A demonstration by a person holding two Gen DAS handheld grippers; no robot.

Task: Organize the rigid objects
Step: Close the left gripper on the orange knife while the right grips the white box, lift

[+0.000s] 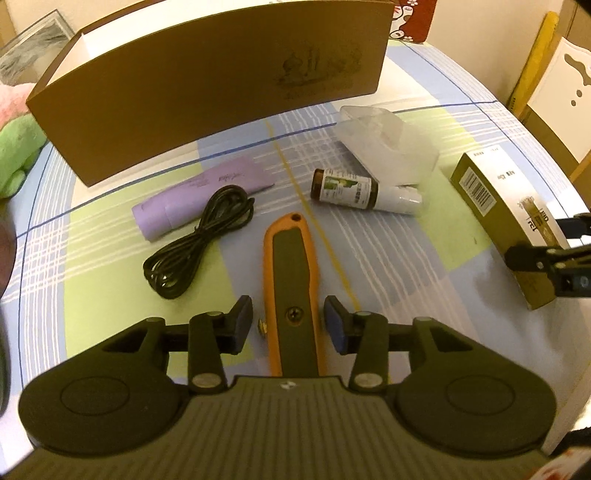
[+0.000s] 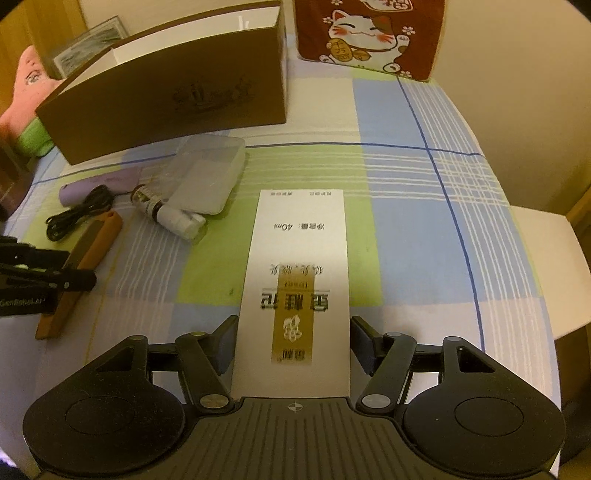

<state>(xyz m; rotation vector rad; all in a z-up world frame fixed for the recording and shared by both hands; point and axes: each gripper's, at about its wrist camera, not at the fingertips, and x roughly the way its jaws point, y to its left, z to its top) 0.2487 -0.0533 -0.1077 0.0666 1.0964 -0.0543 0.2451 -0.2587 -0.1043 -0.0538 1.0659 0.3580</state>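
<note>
An orange and grey utility knife [image 1: 290, 295] lies on the checked cloth between the fingers of my left gripper [image 1: 288, 321], which is open with gaps on both sides. It also shows in the right wrist view [image 2: 86, 266]. A white and gold carton [image 2: 295, 288] lies between the fingers of my right gripper [image 2: 293, 343]; the pads stand at its sides, still open. The carton also shows in the left wrist view [image 1: 509, 225]. A brown open box [image 1: 207, 103] stands at the back.
A purple tube [image 1: 199, 195], a coiled black cable [image 1: 199, 236], a small brown bottle [image 1: 354, 190] and a clear plastic case [image 1: 388, 140] lie before the box. A red cat-print bag [image 2: 369, 33] stands behind. A chair [image 1: 561, 85] is at the right edge.
</note>
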